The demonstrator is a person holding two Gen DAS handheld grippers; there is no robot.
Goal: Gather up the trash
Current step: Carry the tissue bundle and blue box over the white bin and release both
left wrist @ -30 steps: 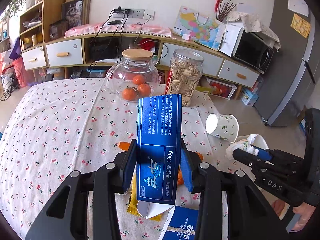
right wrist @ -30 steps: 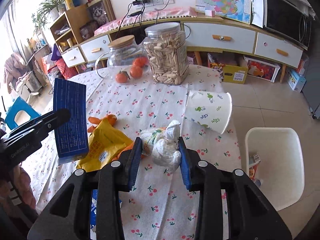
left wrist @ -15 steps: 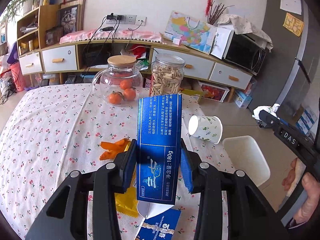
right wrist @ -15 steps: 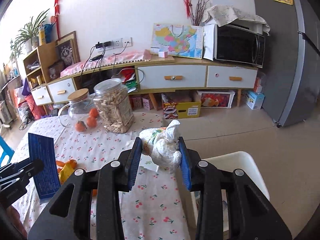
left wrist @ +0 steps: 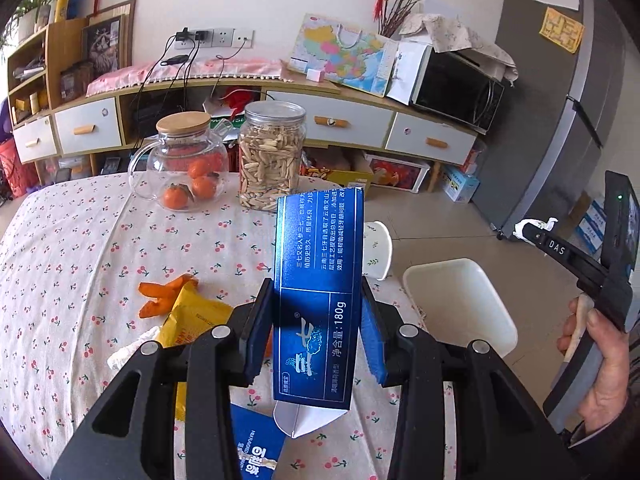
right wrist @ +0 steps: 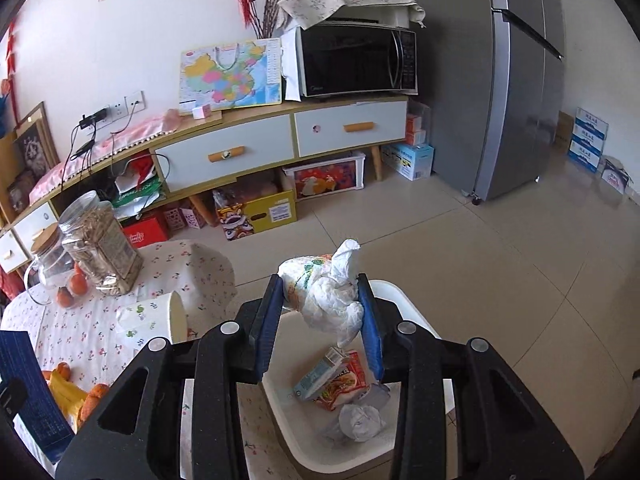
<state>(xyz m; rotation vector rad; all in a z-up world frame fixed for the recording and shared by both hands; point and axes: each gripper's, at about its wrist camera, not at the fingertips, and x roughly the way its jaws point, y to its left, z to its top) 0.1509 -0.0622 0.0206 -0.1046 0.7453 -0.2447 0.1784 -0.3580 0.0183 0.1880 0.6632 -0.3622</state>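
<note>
The right gripper (right wrist: 320,312) has its jaws closed on a crumpled white tissue wad (right wrist: 326,298), which sits directly above the open mouth of the white waste bin (right wrist: 418,316); the bin lies straight below and slightly ahead of the jaws, so release is judged to need no further travel. The bin already contains a small carton, a red snack wrapper and another crumpled tissue. The left gripper (left wrist: 318,334) has its jaws closed on a blue toothpaste box (left wrist: 320,288), held with its long axis running forward along the fingers and its rear flap open below the jaws. From these jaws the bin lies forward and to the right, off the edge of the bench (left wrist: 80,248); the right gripper is the nearer of the two. Readable print on the box includes "180g" beside Chinese text; the brand characters are probably too distorted to read with confidence. The right gripper body carries the marking "DAS". Trash left on the bench: a yellow wrapper (left wrist: 192,316), orange peel (left wrist: 164,294), a tipped paper cup (right wrist: 154,316) and a second blue box (left wrist: 256,444) beneath the left jaws.
</note>
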